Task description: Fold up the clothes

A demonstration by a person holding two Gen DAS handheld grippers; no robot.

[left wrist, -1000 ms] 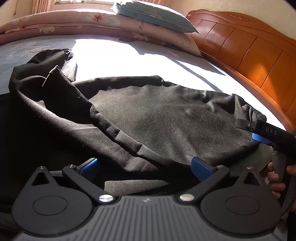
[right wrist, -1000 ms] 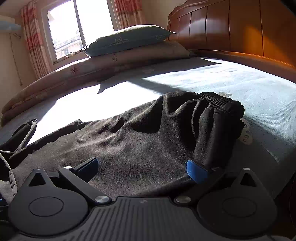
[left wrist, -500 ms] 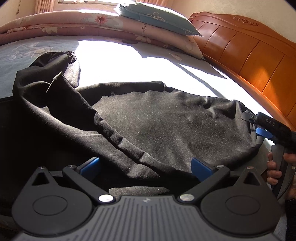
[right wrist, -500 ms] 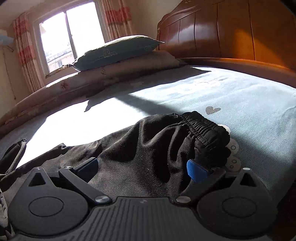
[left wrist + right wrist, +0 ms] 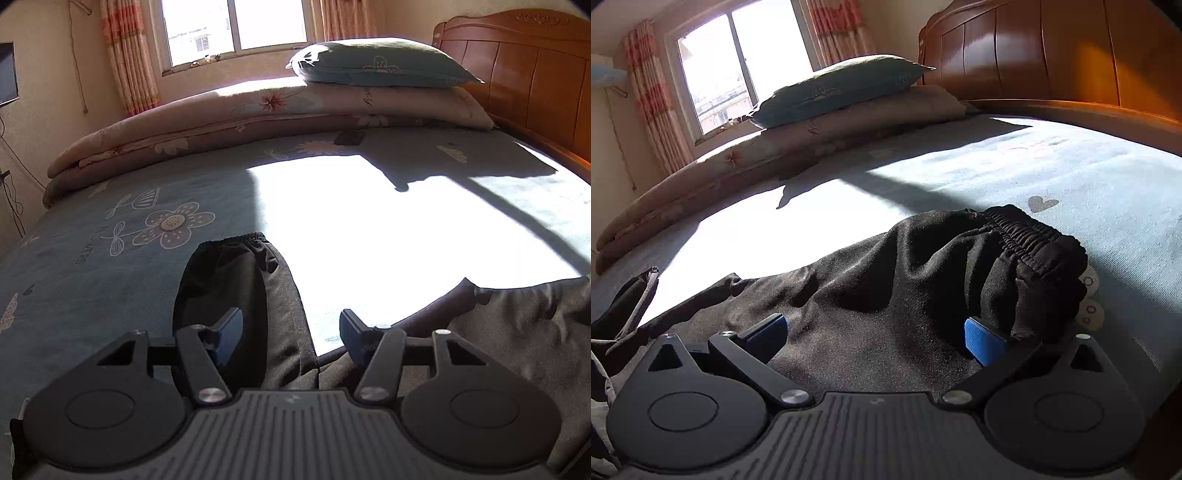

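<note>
- Where the sunlit patch brightens the bed sheet, black trousers lie rumpled along its near edge; one cuffed leg end reaches to the patch's left side, and the elastic waistband is bunched up to its right.
- With its jaws spread wide and holding nothing, the left gripper hangs just above the leg on the near side of the patch.
- Likewise agape and empty, the right gripper sits low over the seat cloth, its right pad just beside the waistband.
- Judging by the slack ridges and creases, the knit is light, limp and not slippery; it should drape and sag from any single pinch.
- Thickest and firmest are the gathered waistband and the cuff hem, so those look like the best holds, one for each gripper.
</note>
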